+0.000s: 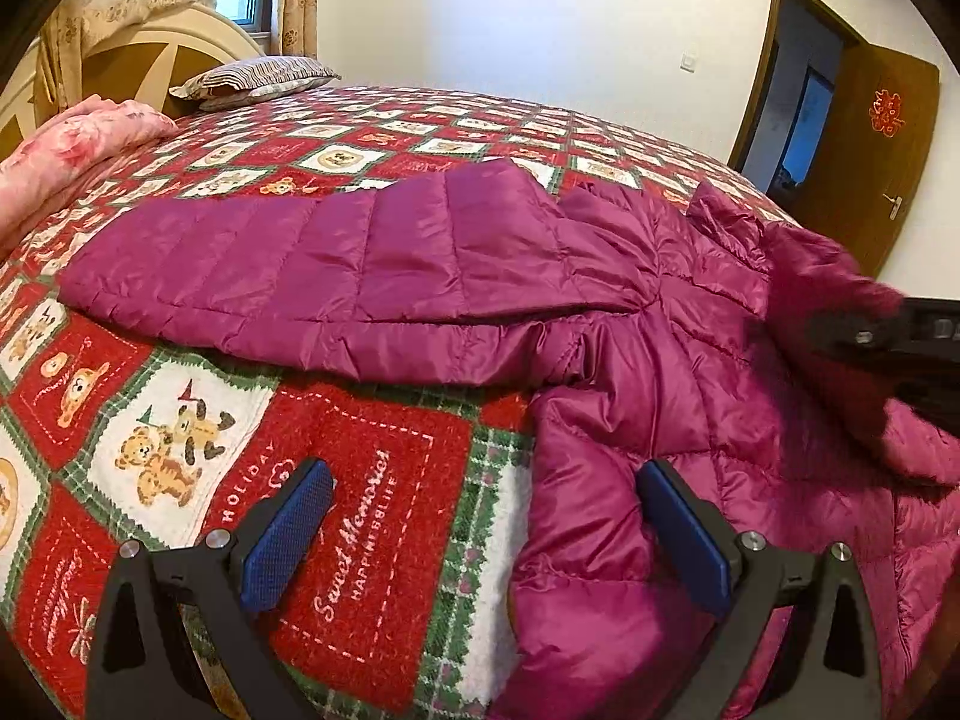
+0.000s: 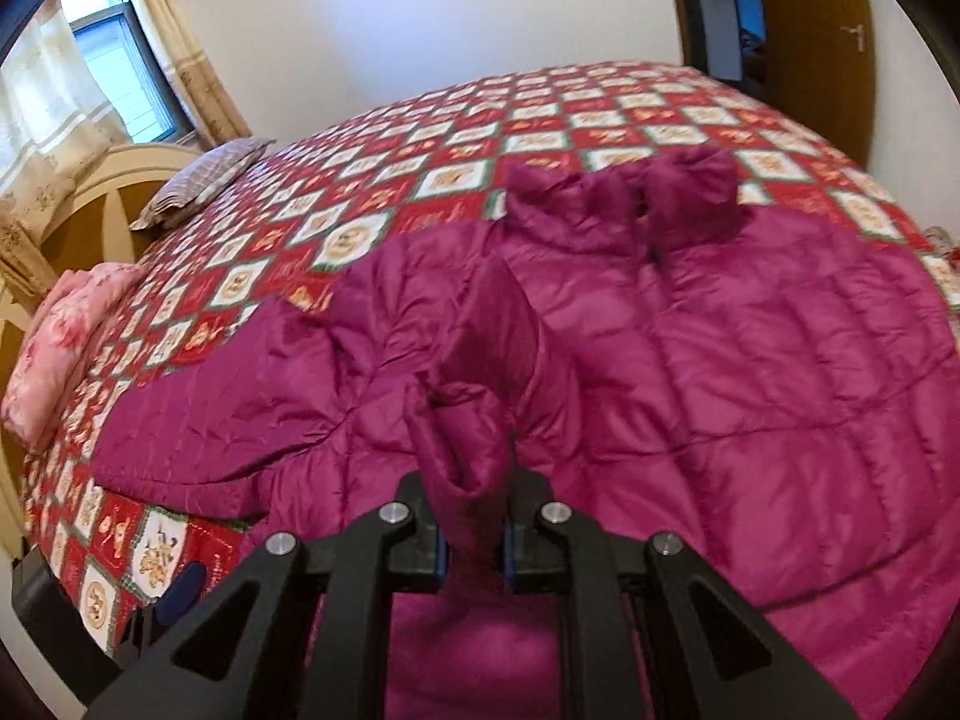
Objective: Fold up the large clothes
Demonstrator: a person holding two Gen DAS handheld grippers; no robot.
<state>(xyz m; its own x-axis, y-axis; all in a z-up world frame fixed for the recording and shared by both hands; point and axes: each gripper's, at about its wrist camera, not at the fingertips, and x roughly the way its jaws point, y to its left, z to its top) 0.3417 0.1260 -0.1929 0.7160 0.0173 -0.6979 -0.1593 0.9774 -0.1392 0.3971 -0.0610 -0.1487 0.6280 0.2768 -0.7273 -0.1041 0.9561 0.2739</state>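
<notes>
A magenta quilted puffer jacket [image 1: 630, 312] lies spread on the bed, one sleeve [image 1: 270, 264] stretched out to the left. My left gripper [image 1: 486, 498] is open and empty, low over the jacket's left side edge, one blue pad over the bedspread and one over the fabric. My right gripper [image 2: 471, 516] is shut on a lifted fold of the jacket [image 2: 462, 438], likely the other sleeve's cuff, held above the jacket body [image 2: 750, 372]. The collar [image 2: 636, 198] lies at the far end. The right gripper also shows in the left wrist view [image 1: 882, 342] at the right edge.
The bed has a red, white and green bear-patterned bedspread [image 1: 372, 480]. A pink folded quilt [image 1: 66, 150] and a striped pillow [image 1: 252, 81] lie by the headboard [image 1: 150, 54]. A brown door [image 1: 864, 144] stands open at the far right.
</notes>
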